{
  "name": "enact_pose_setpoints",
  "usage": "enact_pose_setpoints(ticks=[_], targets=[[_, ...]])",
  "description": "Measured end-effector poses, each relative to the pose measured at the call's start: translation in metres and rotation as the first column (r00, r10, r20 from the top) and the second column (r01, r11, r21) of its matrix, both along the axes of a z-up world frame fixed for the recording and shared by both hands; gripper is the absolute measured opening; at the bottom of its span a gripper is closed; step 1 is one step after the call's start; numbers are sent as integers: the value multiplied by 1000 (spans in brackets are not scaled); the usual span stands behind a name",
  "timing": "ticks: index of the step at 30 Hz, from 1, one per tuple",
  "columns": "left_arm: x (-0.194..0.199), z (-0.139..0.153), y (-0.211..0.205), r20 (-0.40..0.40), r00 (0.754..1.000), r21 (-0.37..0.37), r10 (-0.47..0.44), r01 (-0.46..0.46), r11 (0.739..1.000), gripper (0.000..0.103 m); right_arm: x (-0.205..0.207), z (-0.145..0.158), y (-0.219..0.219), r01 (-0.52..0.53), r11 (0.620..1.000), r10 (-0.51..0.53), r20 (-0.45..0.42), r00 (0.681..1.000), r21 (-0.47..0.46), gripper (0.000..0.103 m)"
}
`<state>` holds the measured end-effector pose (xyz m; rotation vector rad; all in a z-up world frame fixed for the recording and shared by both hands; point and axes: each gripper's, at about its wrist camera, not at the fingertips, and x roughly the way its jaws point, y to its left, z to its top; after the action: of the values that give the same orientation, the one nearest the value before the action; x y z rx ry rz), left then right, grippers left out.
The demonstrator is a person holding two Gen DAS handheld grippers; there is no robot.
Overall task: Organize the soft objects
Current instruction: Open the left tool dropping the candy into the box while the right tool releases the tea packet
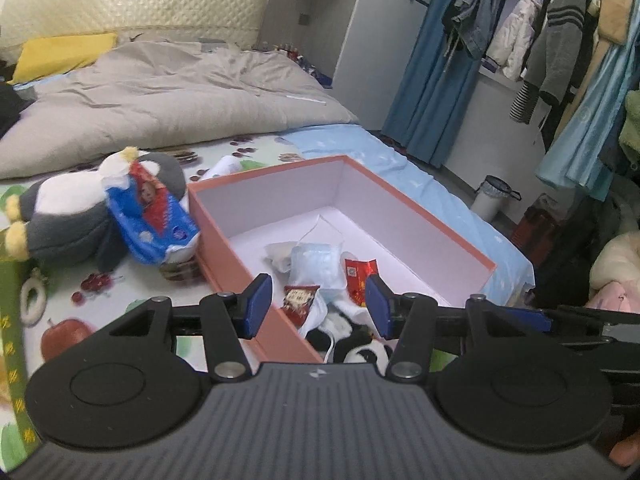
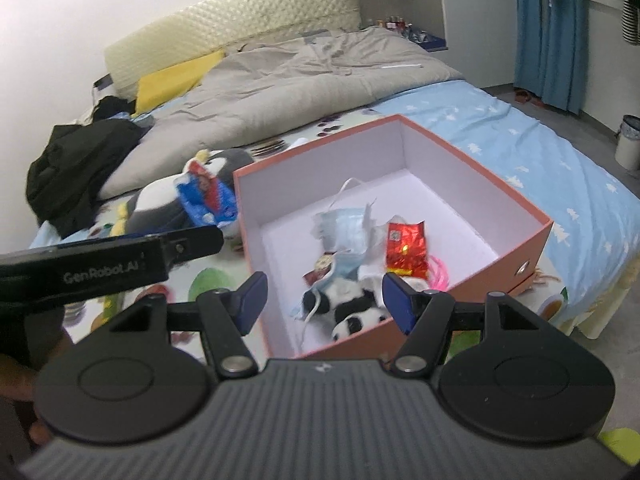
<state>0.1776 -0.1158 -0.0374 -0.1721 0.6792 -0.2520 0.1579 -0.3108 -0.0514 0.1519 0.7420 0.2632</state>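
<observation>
Left gripper [image 1: 318,306] and right gripper [image 2: 324,302], ribbed grey housings, round black discs, silver pivot screws, blue finger pads [image 1: 258,304], white lettering

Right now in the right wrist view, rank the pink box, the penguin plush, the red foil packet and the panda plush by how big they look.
1. pink box
2. penguin plush
3. panda plush
4. red foil packet

The panda is partly hidden by the box wall and nearer the camera, so the last two are unsure.
</observation>
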Motion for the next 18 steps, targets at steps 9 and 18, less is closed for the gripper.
enact_pose_setpoints(ticks=[9,18], targets=[[-50,-4,23,5,998,-18,68,-68,998,63,-35,0,12,-45,999,45,25,999,3,66],[-84,-11,50,23,988,6,155,-155,988,66,-47,-3,37,-129,992,129,43,991,0,66]])
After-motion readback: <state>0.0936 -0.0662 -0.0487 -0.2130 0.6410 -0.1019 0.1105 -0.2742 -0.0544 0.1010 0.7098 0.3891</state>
